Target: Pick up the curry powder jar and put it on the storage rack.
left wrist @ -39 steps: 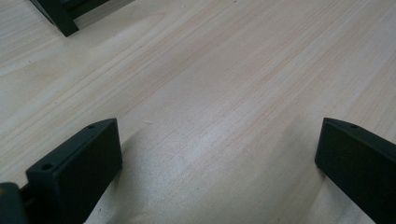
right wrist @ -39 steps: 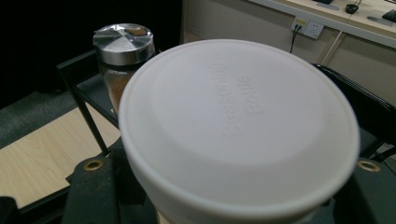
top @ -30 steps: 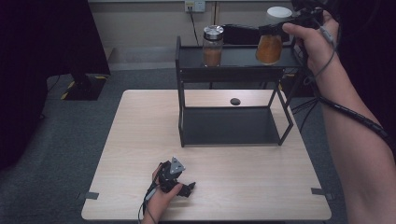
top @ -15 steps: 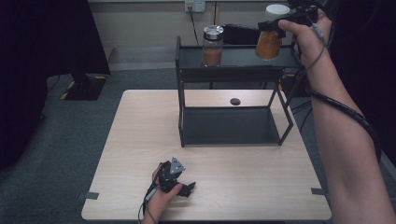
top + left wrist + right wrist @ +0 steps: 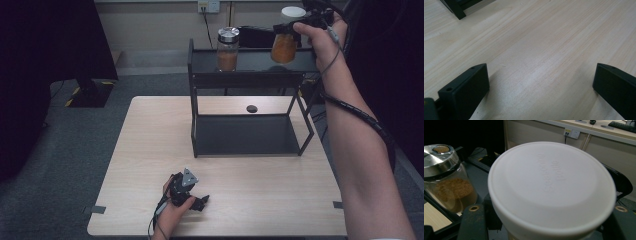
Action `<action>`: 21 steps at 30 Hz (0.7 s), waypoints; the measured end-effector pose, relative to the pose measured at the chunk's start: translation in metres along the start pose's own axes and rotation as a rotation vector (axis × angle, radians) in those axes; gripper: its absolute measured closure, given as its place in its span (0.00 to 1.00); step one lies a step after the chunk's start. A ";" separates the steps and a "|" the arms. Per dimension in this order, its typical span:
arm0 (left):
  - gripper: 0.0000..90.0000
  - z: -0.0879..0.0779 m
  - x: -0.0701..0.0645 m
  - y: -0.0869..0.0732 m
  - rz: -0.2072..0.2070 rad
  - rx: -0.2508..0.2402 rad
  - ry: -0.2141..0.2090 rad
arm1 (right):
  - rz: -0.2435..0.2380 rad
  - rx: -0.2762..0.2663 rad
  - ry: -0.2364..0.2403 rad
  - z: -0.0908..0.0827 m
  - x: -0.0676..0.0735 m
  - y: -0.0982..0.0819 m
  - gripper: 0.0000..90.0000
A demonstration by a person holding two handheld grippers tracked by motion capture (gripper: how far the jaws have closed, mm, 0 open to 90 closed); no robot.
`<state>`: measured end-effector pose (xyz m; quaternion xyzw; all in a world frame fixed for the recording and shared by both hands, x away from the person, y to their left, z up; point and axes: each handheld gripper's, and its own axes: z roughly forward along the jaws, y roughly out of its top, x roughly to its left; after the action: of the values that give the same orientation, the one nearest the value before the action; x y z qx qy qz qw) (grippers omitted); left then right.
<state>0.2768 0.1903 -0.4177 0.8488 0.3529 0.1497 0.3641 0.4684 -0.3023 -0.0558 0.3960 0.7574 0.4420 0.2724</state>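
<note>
The right tool (image 5: 292, 31) is clamped on a white-lidded jar (image 5: 285, 42) of orange-brown powder, held just over the top shelf of the black rack (image 5: 245, 82) at about 1 o'clock in the high view. A steel-lidded jar (image 5: 227, 48) stands on that shelf toward 12 o'clock, well apart from the held one. The left tool (image 5: 202, 202) rests on the tabletop (image 5: 150, 150) near 6 o'clock, its jaws spread wide with nothing between them.

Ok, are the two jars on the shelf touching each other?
Apart. The high view shows bare shelf between the steel-lidded jar and the white-lidded jar held in the right gripper.
</note>
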 end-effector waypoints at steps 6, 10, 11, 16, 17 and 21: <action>0.00 0.000 0.000 0.000 0.000 -0.001 0.000 | 0.003 0.009 -0.005 0.008 0.000 -0.003 0.38; 0.00 0.000 0.000 0.000 0.000 0.000 -0.001 | 0.003 0.014 -0.005 0.012 0.000 -0.003 0.38; 0.00 0.000 0.000 0.000 0.000 0.000 -0.001 | 0.002 0.017 -0.005 0.013 0.000 -0.003 0.38; 0.00 0.000 0.000 0.000 0.000 0.000 0.000 | 0.011 0.014 0.001 0.016 -0.001 -0.005 0.38; 0.00 0.000 0.000 0.000 0.000 0.001 -0.001 | 0.011 0.014 0.003 0.016 -0.001 -0.005 0.38; 0.00 0.000 0.000 0.000 0.000 0.001 -0.001 | 0.017 0.011 0.003 0.016 -0.001 -0.006 0.38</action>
<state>0.2770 0.1903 -0.4175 0.8490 0.3528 0.1492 0.3639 0.4792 -0.2979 -0.0687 0.4030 0.7569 0.4407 0.2654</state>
